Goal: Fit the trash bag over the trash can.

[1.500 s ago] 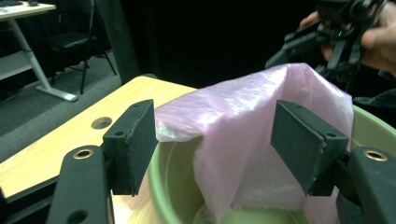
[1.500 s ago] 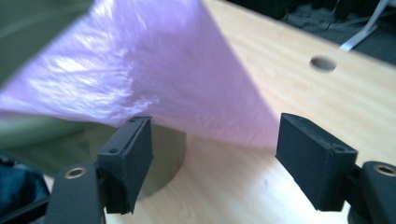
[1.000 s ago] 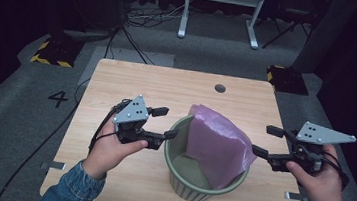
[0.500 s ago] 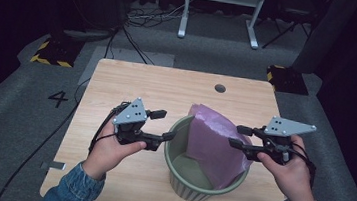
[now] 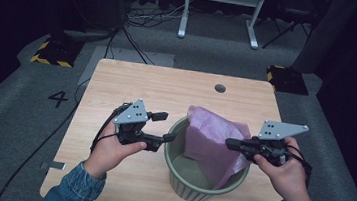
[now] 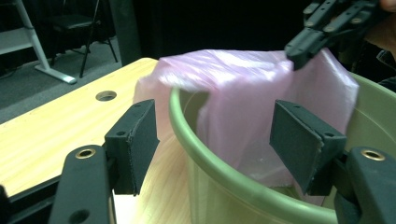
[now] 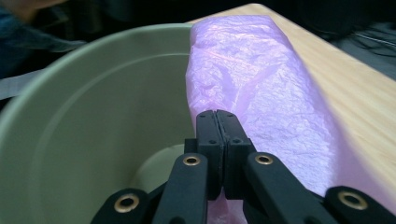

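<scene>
1. Altogether we count one green bin [image 5: 198, 183], one pink bag [image 5: 215, 139], one wooden table [image 5: 167, 89] and two hand-held grippers, one in each of our hands.
2. We see the bin standing near the table's front edge, and the bag sits partly inside it, its upper part rising above the rim and draping over the right side.
3. Our right hand-held gripper [image 5: 228, 143] has just been closing; in the right gripper view its jaws are pressed together with the bag's film at the rim pinched between them.
4. Our left hand-held gripper [image 5: 166, 127] is released, jaws spread, straddling the bin's left rim [image 6: 224, 168] without pressing on it.
5. We read a painted "4" [image 5: 59, 99] on the grey floor to the left of the table; we see no brand or label on the bin or bag.
</scene>
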`<state>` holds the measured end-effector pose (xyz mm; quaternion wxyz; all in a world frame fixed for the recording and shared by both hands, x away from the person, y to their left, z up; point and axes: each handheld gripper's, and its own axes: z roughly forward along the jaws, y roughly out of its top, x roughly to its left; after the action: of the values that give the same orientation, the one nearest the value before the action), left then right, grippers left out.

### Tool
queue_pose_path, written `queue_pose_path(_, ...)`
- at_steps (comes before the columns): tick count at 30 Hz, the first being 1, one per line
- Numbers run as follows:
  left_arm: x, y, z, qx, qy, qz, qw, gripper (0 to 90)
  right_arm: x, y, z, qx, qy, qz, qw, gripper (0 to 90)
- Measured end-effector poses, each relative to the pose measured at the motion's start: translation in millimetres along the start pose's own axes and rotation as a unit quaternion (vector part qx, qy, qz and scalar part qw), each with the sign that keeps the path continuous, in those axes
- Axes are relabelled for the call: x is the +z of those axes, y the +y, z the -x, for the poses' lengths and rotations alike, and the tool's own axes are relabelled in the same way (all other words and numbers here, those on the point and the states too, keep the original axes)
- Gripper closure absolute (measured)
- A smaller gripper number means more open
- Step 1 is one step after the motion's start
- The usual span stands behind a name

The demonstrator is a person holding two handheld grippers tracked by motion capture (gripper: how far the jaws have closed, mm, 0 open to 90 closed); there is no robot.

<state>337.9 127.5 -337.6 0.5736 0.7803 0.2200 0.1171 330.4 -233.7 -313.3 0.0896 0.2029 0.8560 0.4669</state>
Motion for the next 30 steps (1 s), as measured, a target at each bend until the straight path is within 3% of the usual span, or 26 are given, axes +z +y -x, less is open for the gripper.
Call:
queue_pose_path(1,0.4,0.6,0.4,0.001,-0.002,0.0,1.0,32.5,1.9,1.3,-7.3,-0.007,0.024,-0.004,0.9997,89.0)
queue_pose_path(2,0.8,1.3,0.9,0.001,-0.005,0.002,1.0,32.5,1.9,1.3,-7.3,-0.007,0.024,-0.004,0.9997,89.0)
queue_pose_path(5,1.8,3.6,3.1,0.001,-0.01,0.005,0.9999,33.4,7.5,3.1,-21.3,-0.026,0.056,-0.021,0.9979,88.4)
queue_pose_path(9,5.1,6.6,5.0,0.007,-0.01,0.004,0.9999,33.4,15.5,4.5,-38.8,-0.044,0.081,-0.047,0.9947,87.7)
queue_pose_path(12,8.7,8.5,7.0,0.011,-0.011,0.001,0.9999,33.5,19.2,5.3,-45.2,-0.042,0.093,-0.065,0.9927,87.4)
queue_pose_path(16,12.7,11.7,9.1,0.009,-0.022,0.021,0.9995,36.5,24.7,2.8,-44.3,-0.032,0.089,-0.094,0.991,79.4)
queue_pose_path(18,13.6,11.8,8.8,0.009,-0.021,0.02,0.9995,36.6,24.8,2.1,-43.8,-0.027,0.09,-0.094,0.9912,75.7)
queue_pose_path(20,17.8,11.1,7.9,0.005,-0.018,0.009,0.9998,38.3,23.4,0.8,-42.6,-0.012,0.085,-0.083,0.9928,66.5)
queue_pose_path(24,23.6,10.5,8.1,0.01,-0.019,-0.004,0.9998,42.5,22.2,0.6,-41.4,-0.007,0.085,-0.082,0.9929,65.5)
queue_pose_path(28,33.5,8.3,10.4,0.012,-0.035,-0.028,0.9989,46.1,23.6,1.7,-41.1,0.001,0.084,-0.085,0.9928,56.4)
queue_pose_path(30,35.2,7.6,10.7,0.015,-0.033,-0.035,0.9987,46.0,23.0,1.9,-40.7,0.003,0.083,-0.081,0.9932,54.2)
